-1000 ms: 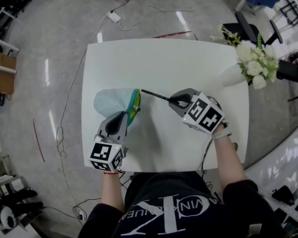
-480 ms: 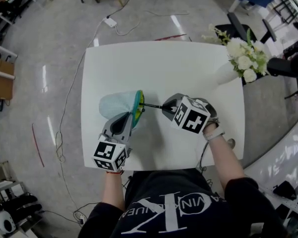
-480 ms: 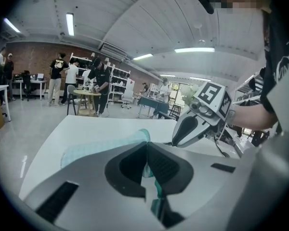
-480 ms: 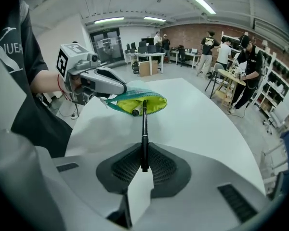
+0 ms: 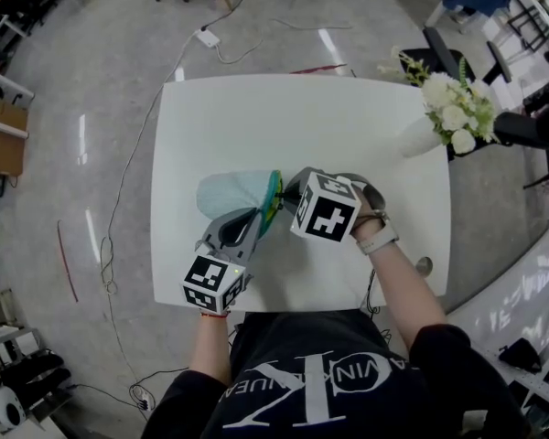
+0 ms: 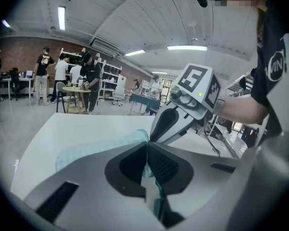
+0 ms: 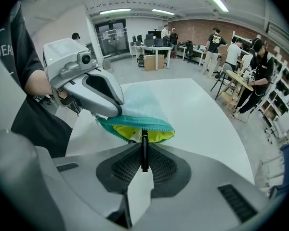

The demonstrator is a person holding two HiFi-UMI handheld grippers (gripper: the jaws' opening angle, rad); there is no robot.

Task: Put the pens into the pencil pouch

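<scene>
Left gripper clamped tight — right gripper (tilted steeply downward) pinching, their tips almost meeting.

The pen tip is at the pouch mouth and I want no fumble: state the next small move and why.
Probably ease the right gripper slightly further forward before any release: its fingers pinch the slim black pen, whose tip only just enters the yellow-lined pale teal fabric pouch, which the left gripper holds open.

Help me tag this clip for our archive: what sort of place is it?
Probably a shared lab or workshop, not a home: a brick wall, storage racks and people standing at work desks, with cables trailing over a polished floor.
</scene>
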